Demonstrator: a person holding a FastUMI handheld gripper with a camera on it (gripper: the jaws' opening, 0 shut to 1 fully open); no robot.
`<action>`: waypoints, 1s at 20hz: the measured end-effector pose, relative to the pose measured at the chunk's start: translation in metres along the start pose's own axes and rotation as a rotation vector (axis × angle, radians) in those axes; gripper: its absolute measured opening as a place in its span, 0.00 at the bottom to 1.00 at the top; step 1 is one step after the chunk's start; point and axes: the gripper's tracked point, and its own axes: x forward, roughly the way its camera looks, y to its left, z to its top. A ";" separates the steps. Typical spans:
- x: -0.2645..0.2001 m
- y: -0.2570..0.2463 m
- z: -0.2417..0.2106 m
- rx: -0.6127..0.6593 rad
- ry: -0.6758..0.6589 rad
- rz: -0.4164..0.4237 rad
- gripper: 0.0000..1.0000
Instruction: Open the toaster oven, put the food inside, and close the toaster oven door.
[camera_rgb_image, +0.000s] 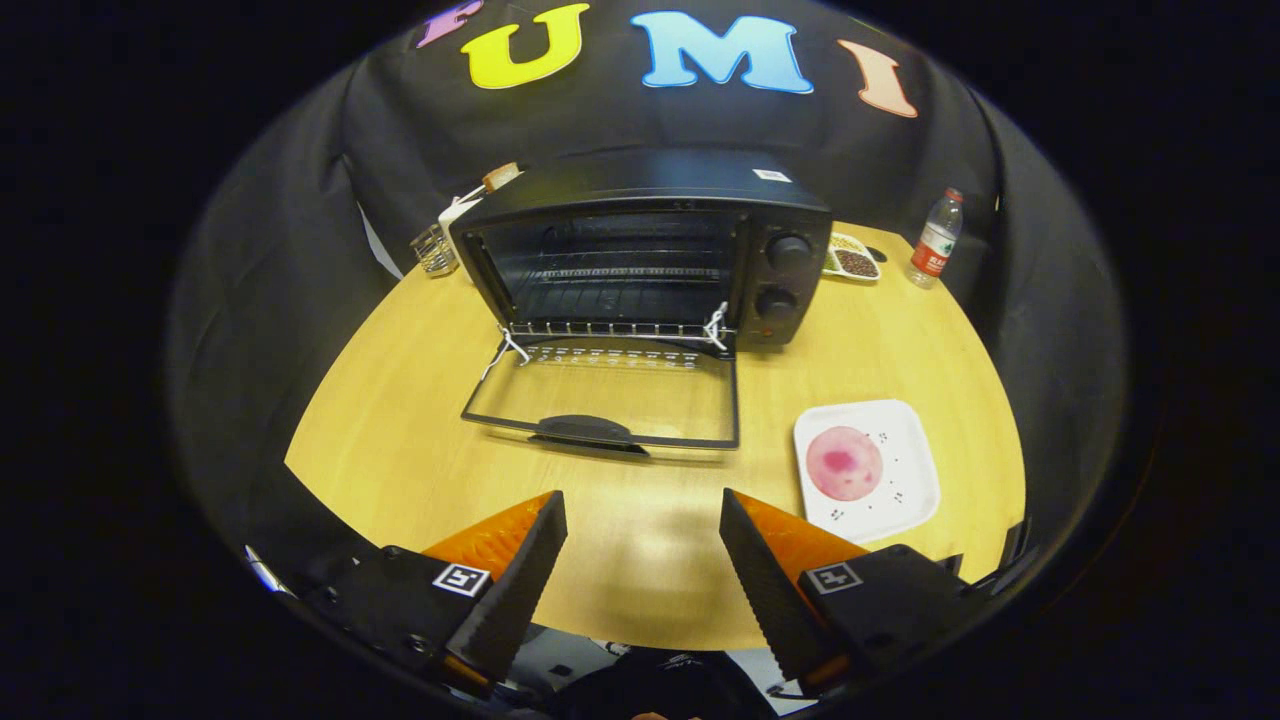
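The gripper (642, 510) hangs over the desk's (400, 420) near edge, fingers apart and empty. Beyond them the oven (650, 250) stands with its door (605, 400) down flat; the food (845, 463) sits on a plate (905, 470) toward the right edge.

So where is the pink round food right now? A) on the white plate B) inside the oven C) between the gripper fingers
A: the pink round food lies on the white plate, beside the toaster oven's open door; the hand-held gripper is open and empty.

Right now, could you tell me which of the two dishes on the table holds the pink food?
The white square plate just beyond the open fingers, carrying the pink round food; the other dish beside the oven holds brown bits.
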 end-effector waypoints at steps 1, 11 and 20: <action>-0.003 -0.005 0.000 0.010 -0.003 -0.012 0.98; 0.004 -0.062 0.009 0.106 -0.008 -0.053 0.99; 0.012 -0.105 -0.008 0.032 0.105 -0.012 0.99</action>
